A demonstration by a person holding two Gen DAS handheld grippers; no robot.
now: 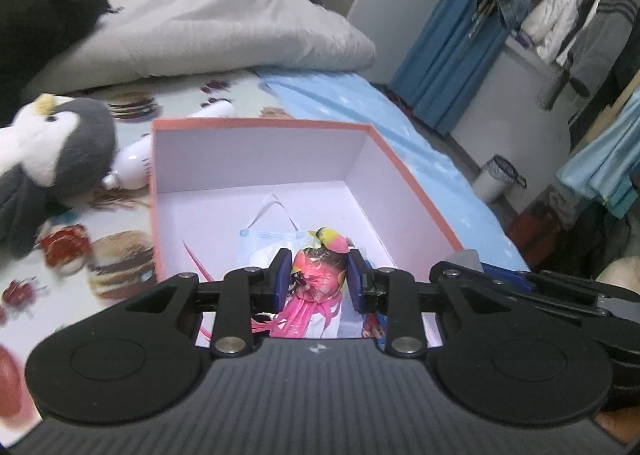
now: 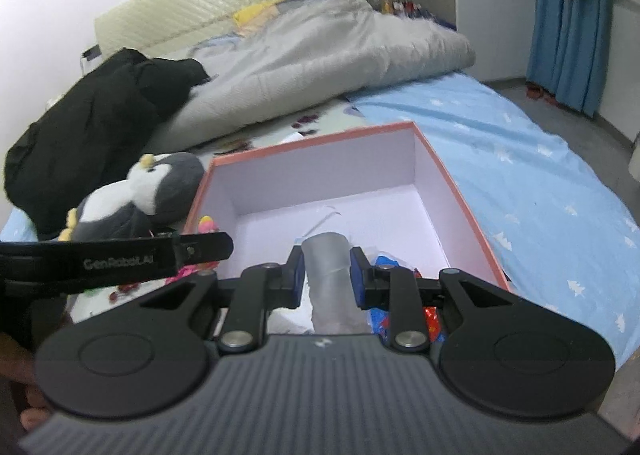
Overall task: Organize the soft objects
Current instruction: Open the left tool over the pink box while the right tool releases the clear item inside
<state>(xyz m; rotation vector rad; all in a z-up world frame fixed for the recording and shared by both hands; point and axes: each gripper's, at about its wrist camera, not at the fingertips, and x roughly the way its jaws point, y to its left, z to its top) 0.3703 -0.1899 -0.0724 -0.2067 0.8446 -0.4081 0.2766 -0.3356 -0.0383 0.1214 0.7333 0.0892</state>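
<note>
A pink-rimmed box (image 1: 416, 191) with white walls lies open on the bed. My left gripper (image 1: 318, 269) is shut on a pink and yellow toy bird (image 1: 320, 275), held over the box's near part, its pink tail feathers hanging down. Under it in the box lies a blue face mask (image 1: 272, 235). In the right wrist view my right gripper (image 2: 326, 267) is shut on a grey roll (image 2: 330, 279), also over the near end of the box (image 2: 452, 195). A grey and white plush penguin (image 1: 52, 147) (image 2: 148, 191) lies just left of the box.
A white bottle-shaped thing (image 1: 134, 163) lies between penguin and box. A folded grey duvet (image 1: 208, 27) and a black garment (image 2: 92, 123) lie at the back. The light blue sheet (image 2: 540, 183) runs right of the box. A bin (image 1: 494, 179) stands on the floor.
</note>
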